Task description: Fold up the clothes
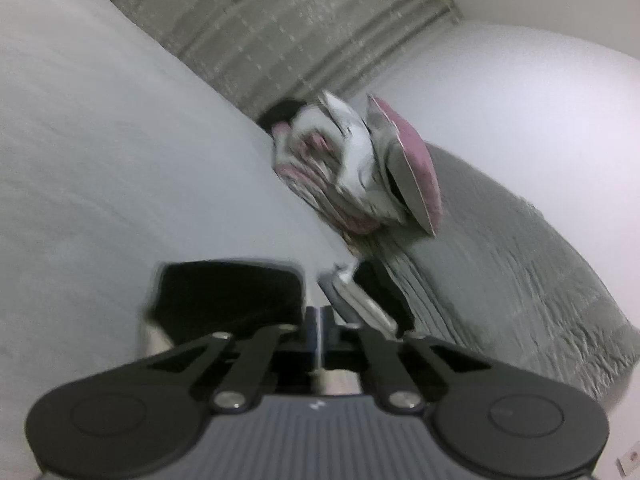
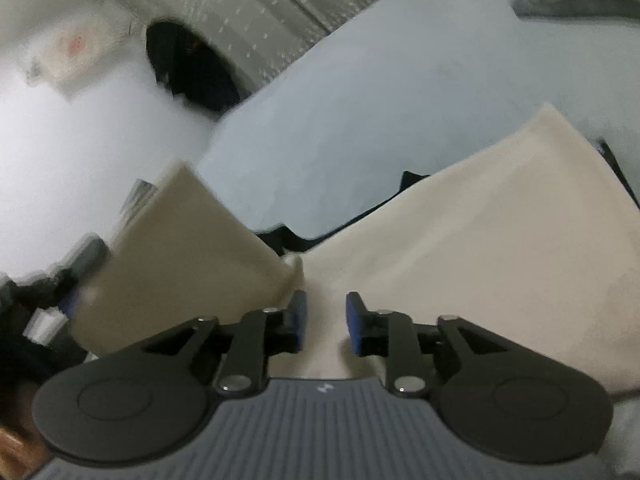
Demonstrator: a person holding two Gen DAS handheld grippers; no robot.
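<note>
In the right wrist view a cream garment point(image 2: 460, 240) lies spread on a white bed point(image 2: 360, 100), with one flap point(image 2: 188, 248) turned over at the left. Black fabric point(image 2: 286, 236) shows at its far edge. My right gripper point(image 2: 326, 316) stands open just over the cream cloth where the flaps meet. Its blue pads point(image 2: 298, 318) are apart and do not press on the cloth. In the left wrist view my left gripper point(image 1: 321, 320) is shut, raised over the bed edge. A black piece point(image 1: 228, 296) shows blurred behind its fingers; I see nothing clearly held.
A heap of pink and white clothes point(image 1: 352, 168) sits at the bed's edge beside a grey quilt point(image 1: 500, 248). A grey curtain point(image 1: 300, 28) hangs behind. In the right wrist view a dark rounded object point(image 2: 188, 68) lies beyond the bed, with blurred dark items point(image 2: 60, 276) at the left.
</note>
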